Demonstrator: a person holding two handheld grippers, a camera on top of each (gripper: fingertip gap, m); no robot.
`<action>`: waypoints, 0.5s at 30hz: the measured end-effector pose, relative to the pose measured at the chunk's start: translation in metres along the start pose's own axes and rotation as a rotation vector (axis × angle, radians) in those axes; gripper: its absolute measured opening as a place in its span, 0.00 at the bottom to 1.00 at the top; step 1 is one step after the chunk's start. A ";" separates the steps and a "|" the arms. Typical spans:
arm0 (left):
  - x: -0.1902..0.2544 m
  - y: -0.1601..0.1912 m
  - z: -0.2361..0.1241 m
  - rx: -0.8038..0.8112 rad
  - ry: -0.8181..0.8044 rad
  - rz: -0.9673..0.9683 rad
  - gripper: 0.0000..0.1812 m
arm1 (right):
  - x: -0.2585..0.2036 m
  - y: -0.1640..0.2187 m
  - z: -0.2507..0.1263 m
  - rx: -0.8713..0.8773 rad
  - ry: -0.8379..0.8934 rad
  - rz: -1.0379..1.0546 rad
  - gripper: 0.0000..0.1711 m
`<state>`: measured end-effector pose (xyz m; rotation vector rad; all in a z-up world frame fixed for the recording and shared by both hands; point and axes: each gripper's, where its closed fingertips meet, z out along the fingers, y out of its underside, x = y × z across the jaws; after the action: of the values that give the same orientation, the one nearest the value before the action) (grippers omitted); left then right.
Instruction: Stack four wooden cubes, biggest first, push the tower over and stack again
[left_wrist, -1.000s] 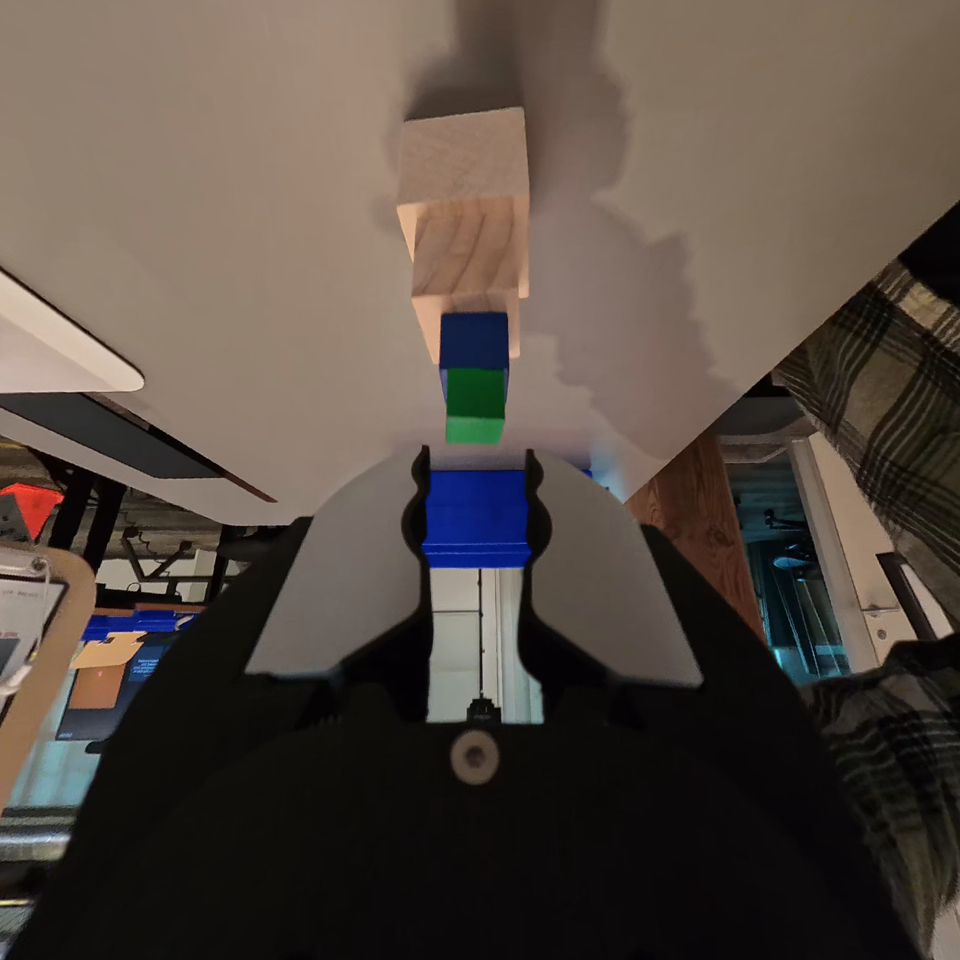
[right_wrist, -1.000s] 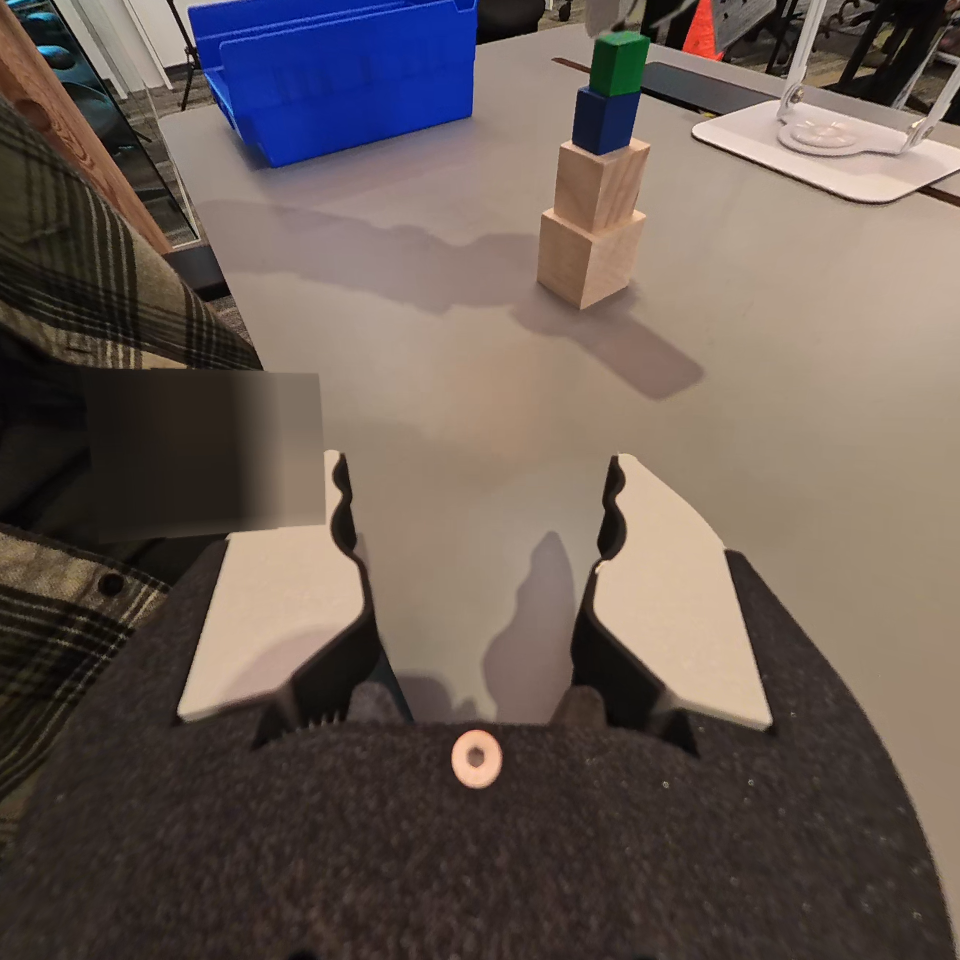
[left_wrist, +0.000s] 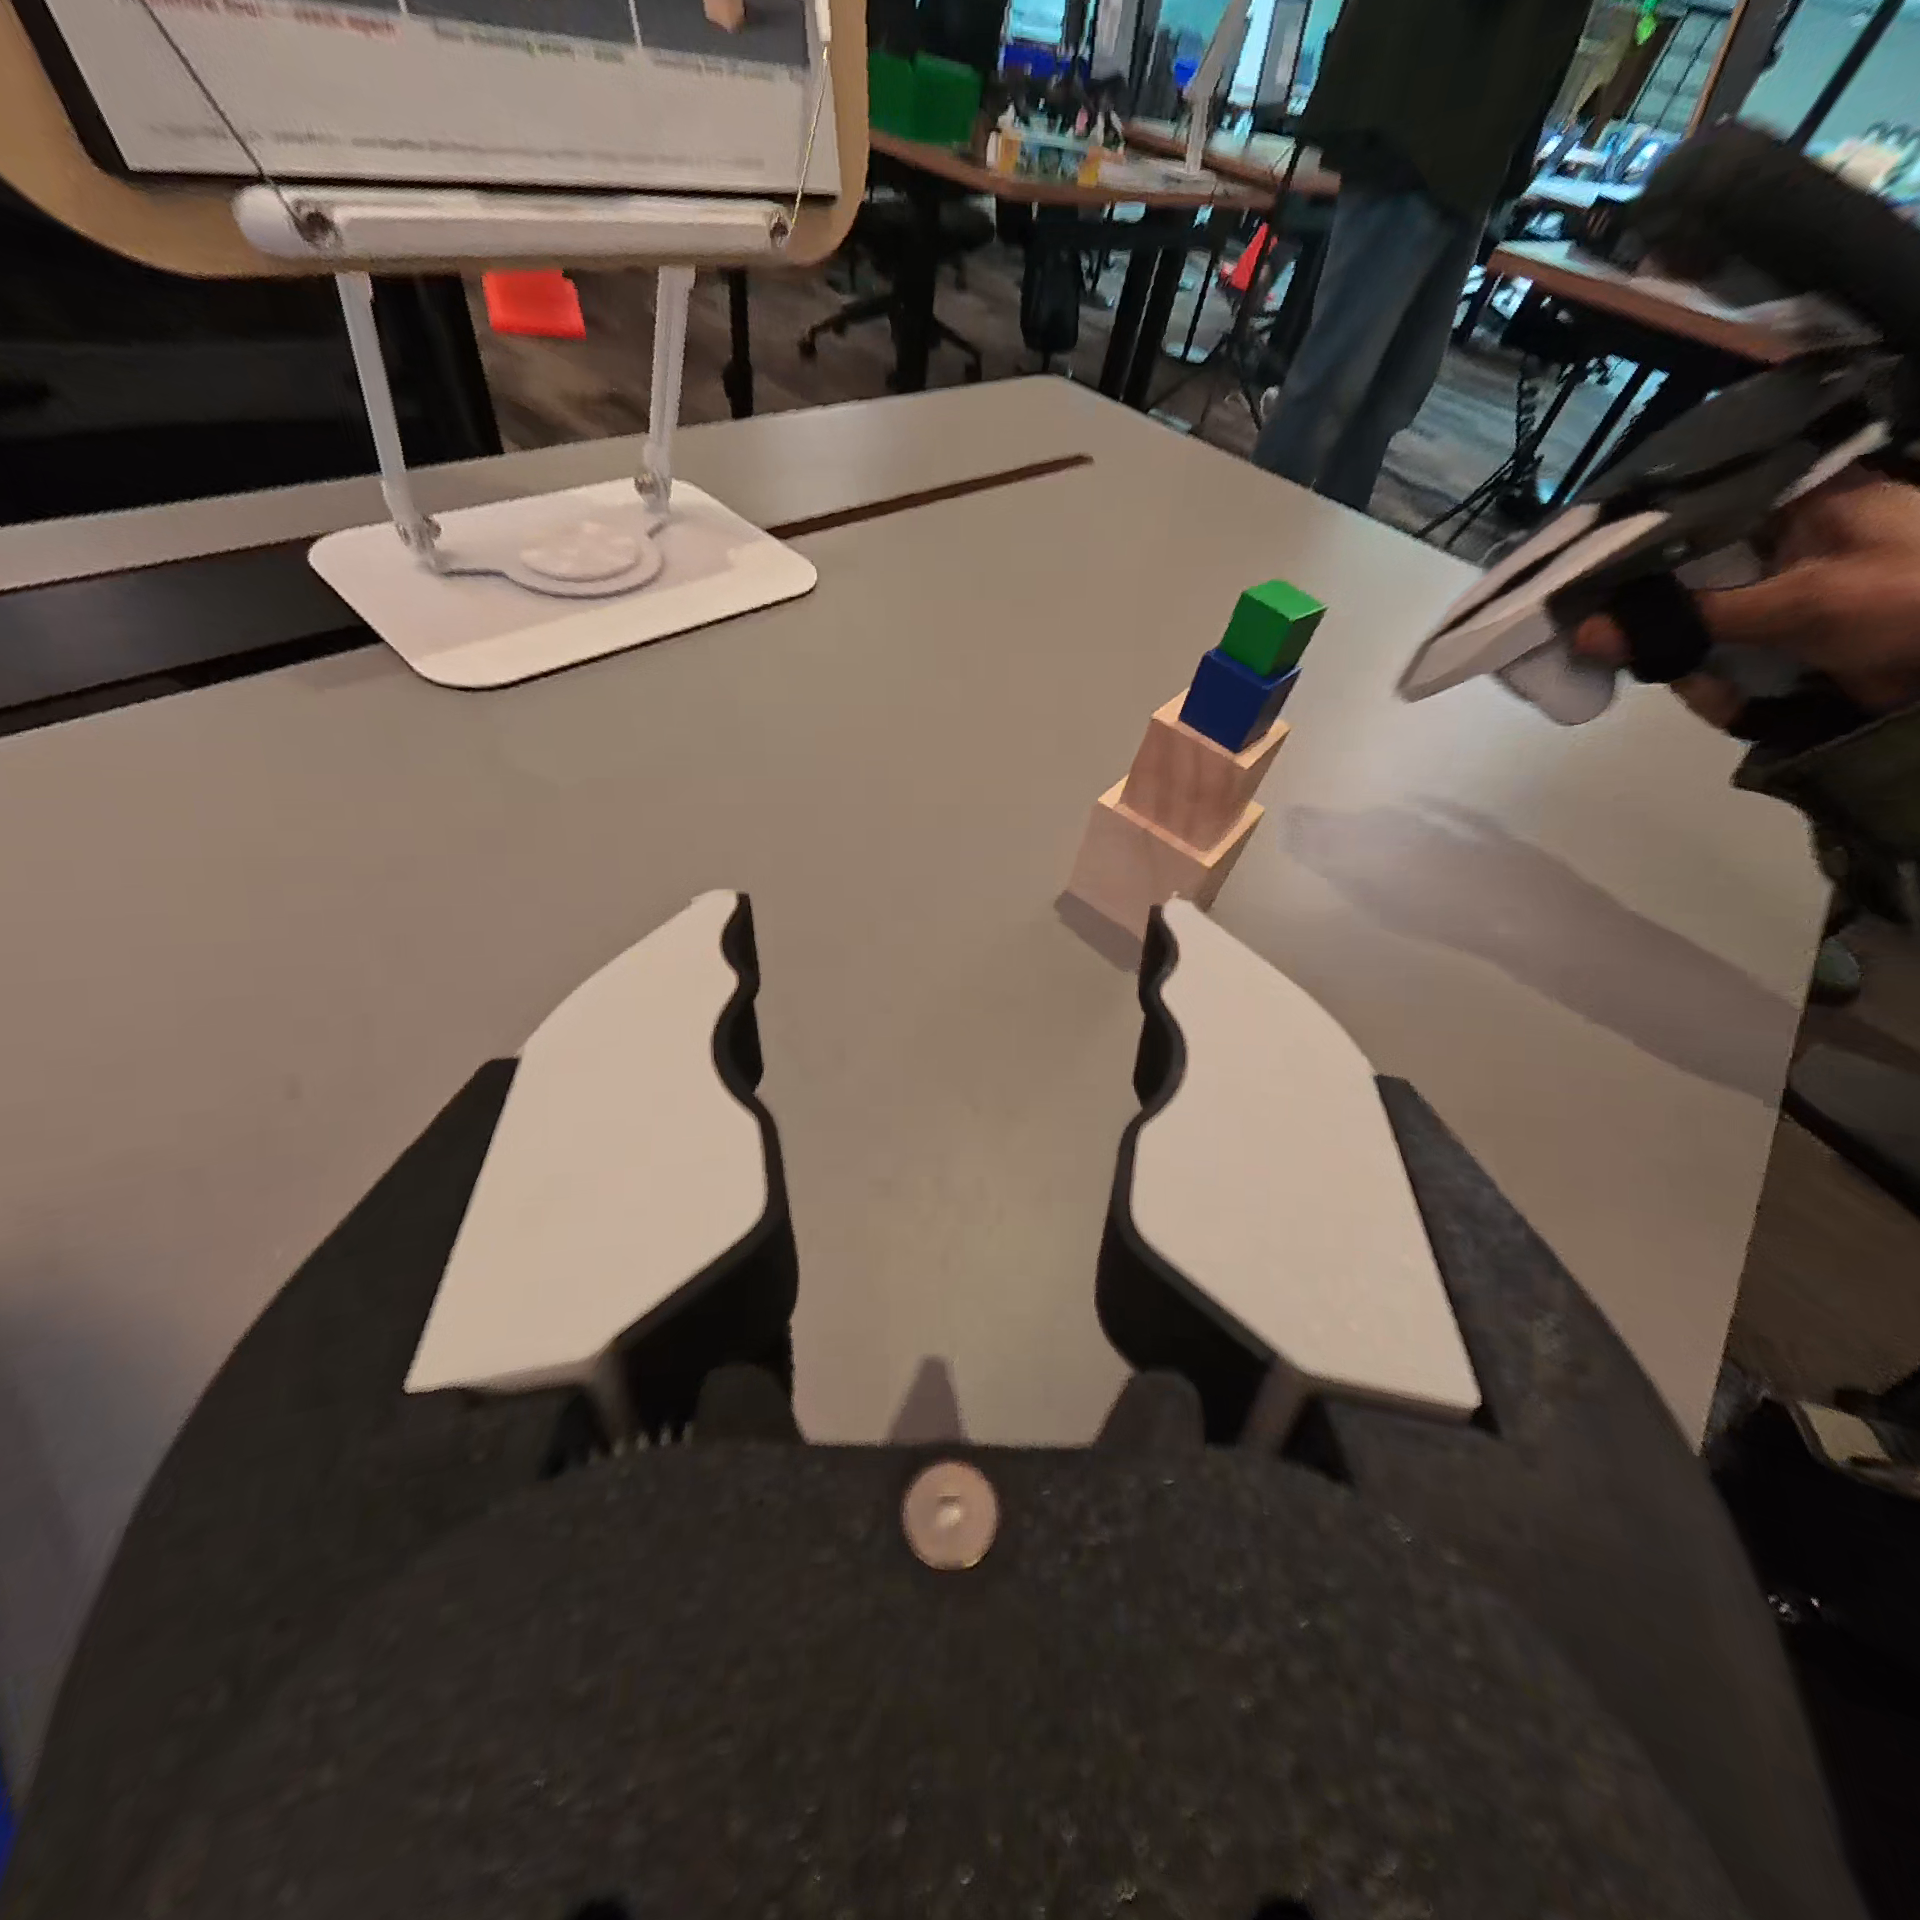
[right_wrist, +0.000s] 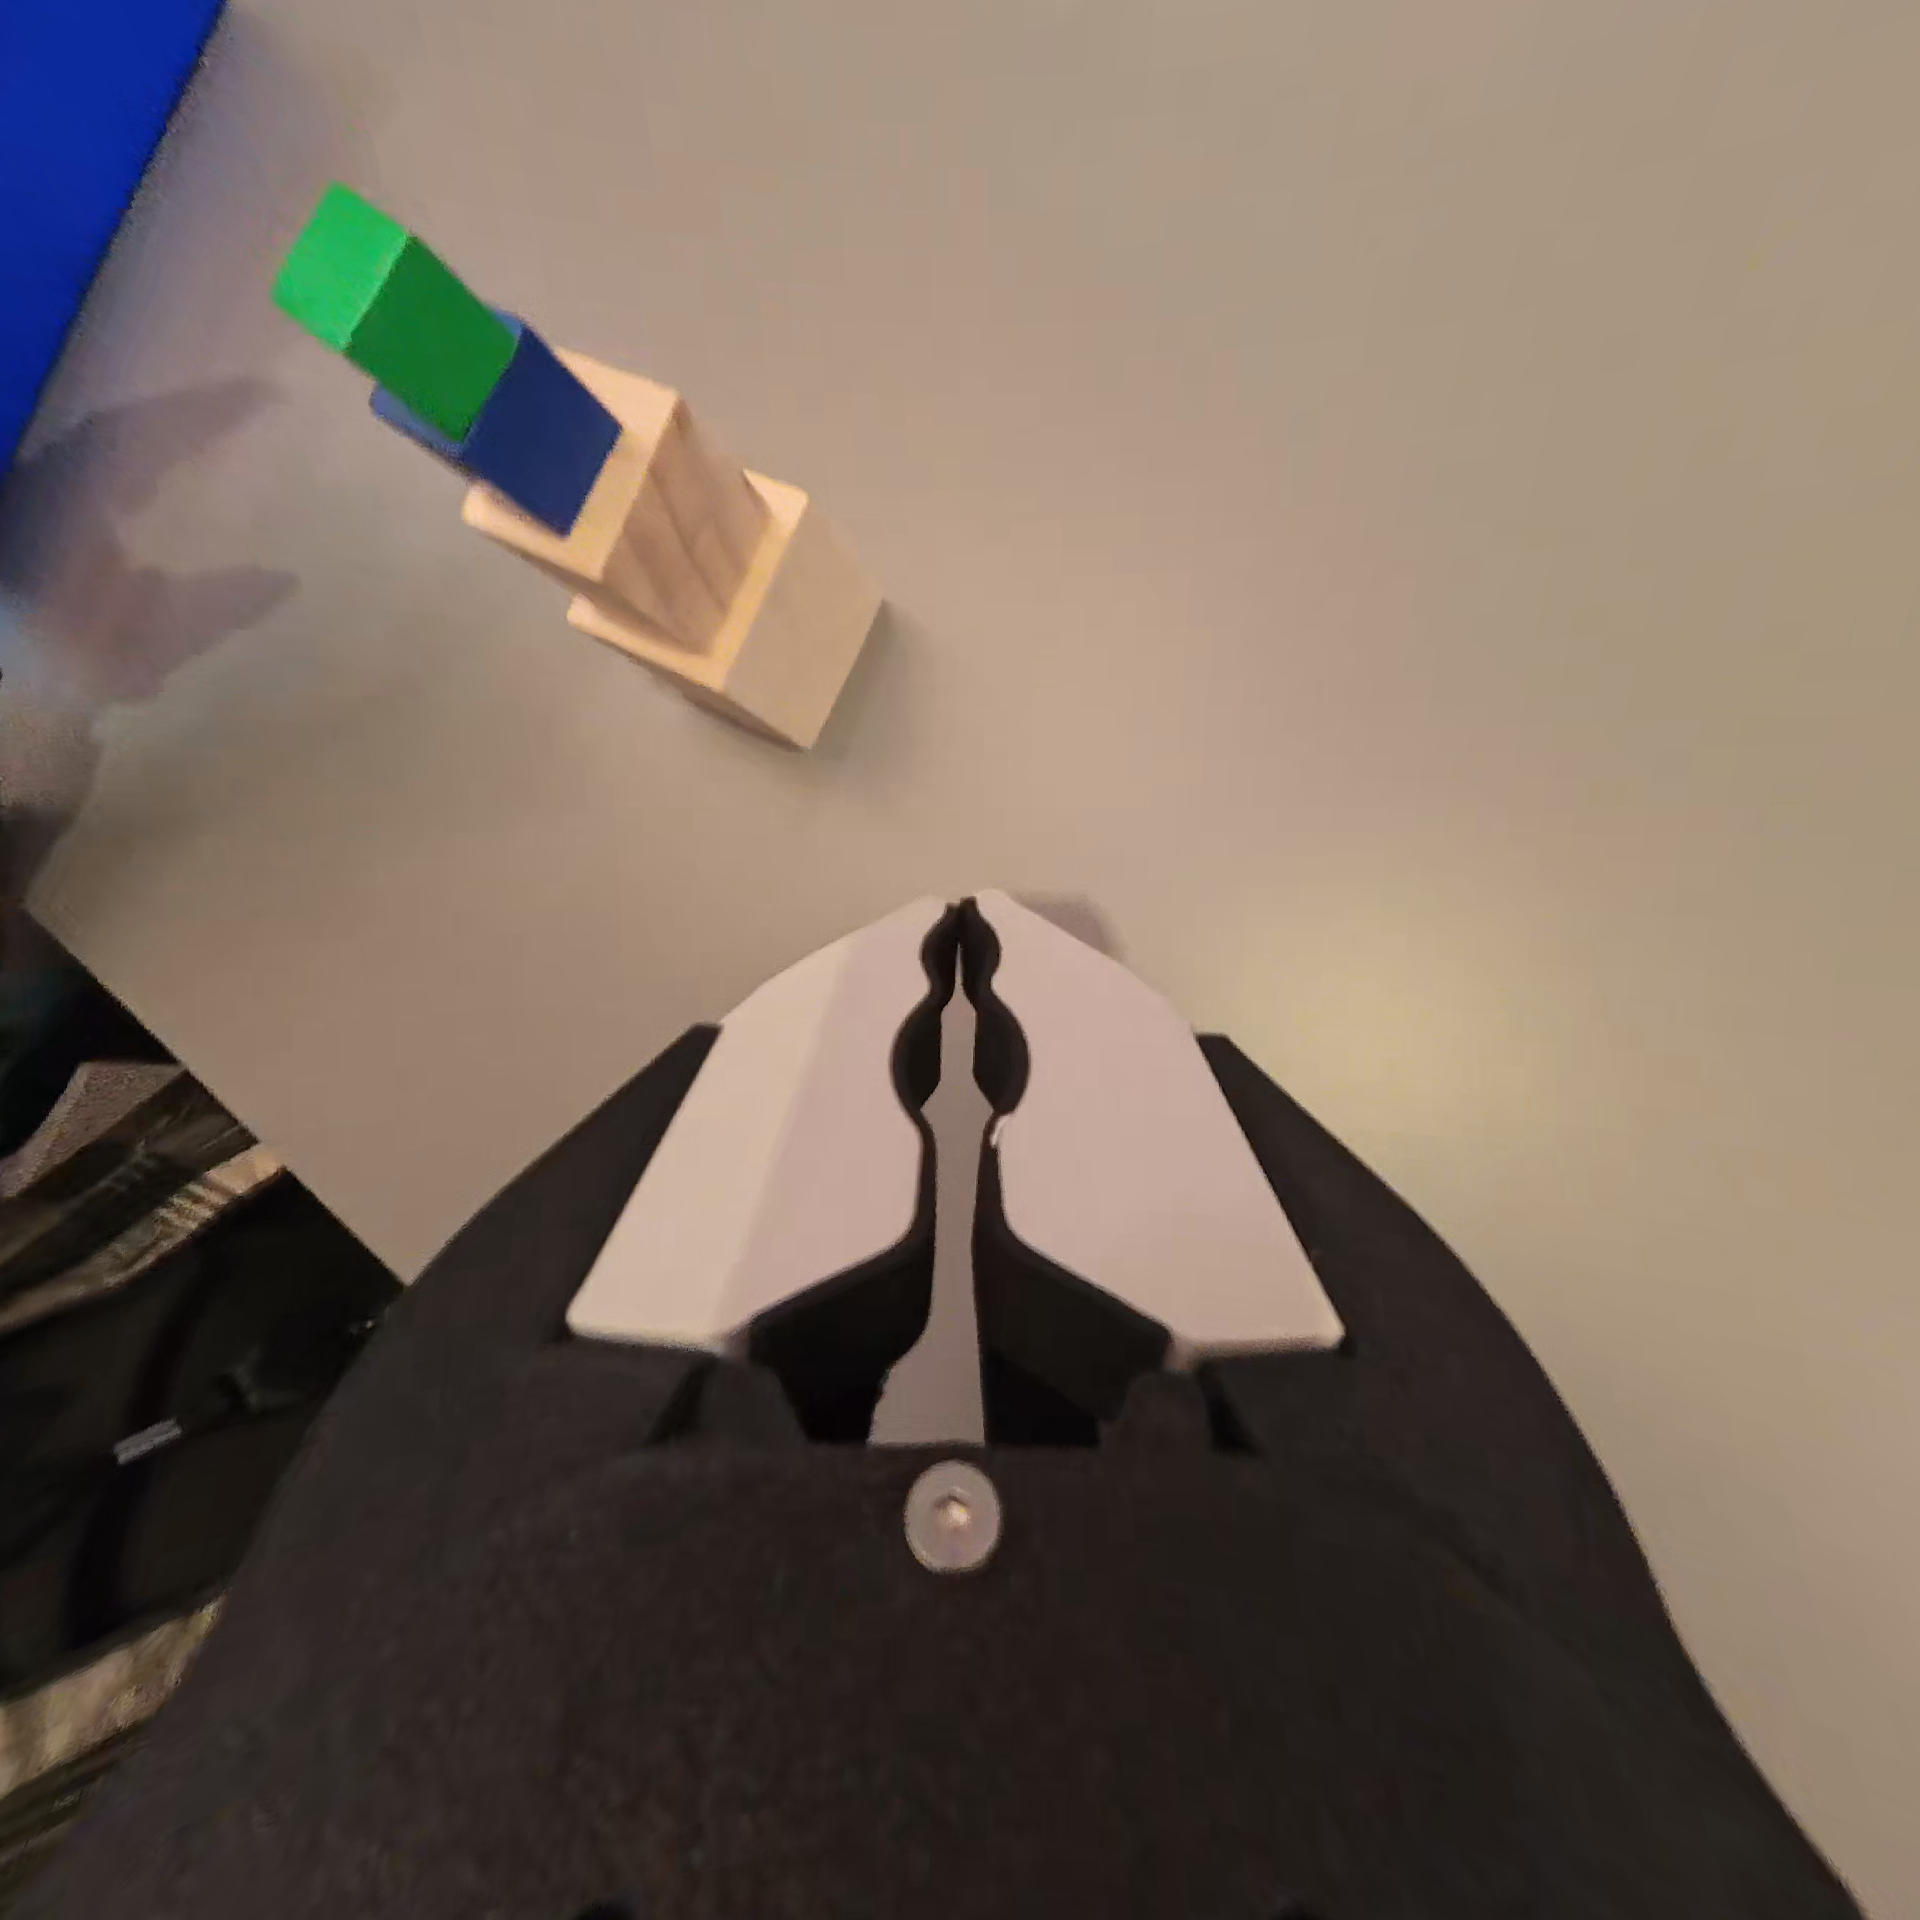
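Four-cube tower (left_wrist: 1195, 769) upright on grey desk (left_wrist: 520, 831), green cube (left_wrist: 1273, 625) on top, left gripper (left_wrist: 945, 935) jaws wide and empty, right gripper (right_wrist: 964, 914) jaws closed on nothing, held above the desk

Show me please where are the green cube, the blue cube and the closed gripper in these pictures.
green cube (left_wrist: 1270, 625), left wrist view, on its front face.
blue cube (right_wrist: 540, 442), right wrist view, on its dark side face.
right gripper (right_wrist: 966, 909), right wrist view, where its two fingertips meet.
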<state>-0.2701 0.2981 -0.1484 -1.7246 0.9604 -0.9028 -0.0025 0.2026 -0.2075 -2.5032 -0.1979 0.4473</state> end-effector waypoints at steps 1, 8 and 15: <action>0.001 -0.001 -0.003 0.018 0.006 0.002 0.38 | -0.004 -0.006 0.008 -0.012 -0.002 -0.004 0.00; 0.000 -0.004 -0.015 0.049 0.026 0.030 0.37 | -0.031 -0.039 0.057 -0.067 -0.024 -0.024 0.00; -0.016 0.000 -0.022 0.055 0.020 -0.021 0.38 | -0.069 -0.060 0.078 -0.093 -0.049 -0.101 0.00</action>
<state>-0.2963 0.3046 -0.1450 -1.6849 0.9240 -0.9537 -0.0977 0.2760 -0.2150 -2.5607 -0.3713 0.4679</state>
